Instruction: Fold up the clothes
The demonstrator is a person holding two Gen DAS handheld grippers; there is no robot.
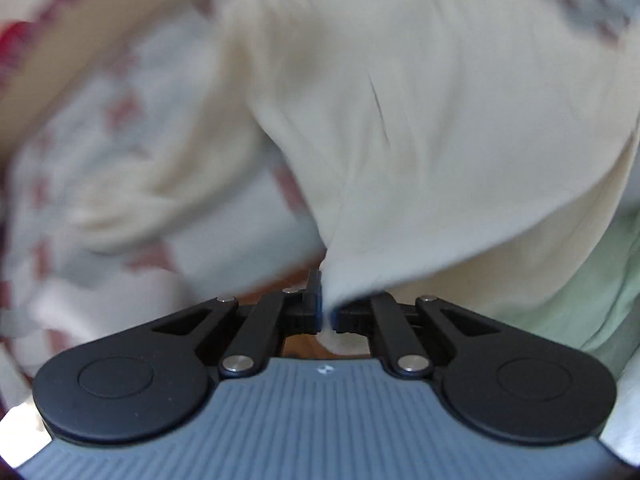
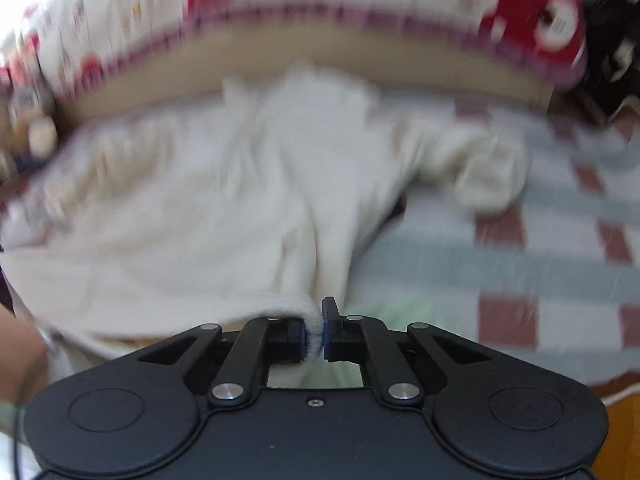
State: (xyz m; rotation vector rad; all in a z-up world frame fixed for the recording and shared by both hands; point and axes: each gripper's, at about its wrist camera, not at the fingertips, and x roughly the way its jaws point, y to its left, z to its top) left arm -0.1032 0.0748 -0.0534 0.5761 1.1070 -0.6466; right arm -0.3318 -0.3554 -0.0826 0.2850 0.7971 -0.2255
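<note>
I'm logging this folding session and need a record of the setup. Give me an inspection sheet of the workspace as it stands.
Surface: checked bedspread, pale blue with red squares.
Job's things: cream garment spread on the bedspread, an edge pinched by each tool; a sleeve lies bunched to the side.
Clutter: pale green cloth under the garment's near edge.
Grippers: left tool shut on the garment; right tool shut on its thick hem.
Cables: thin dark cord at the left edge of the right wrist view.
Surroundings: tan headboard, red and white patterned fabric behind; views blurred.
</note>
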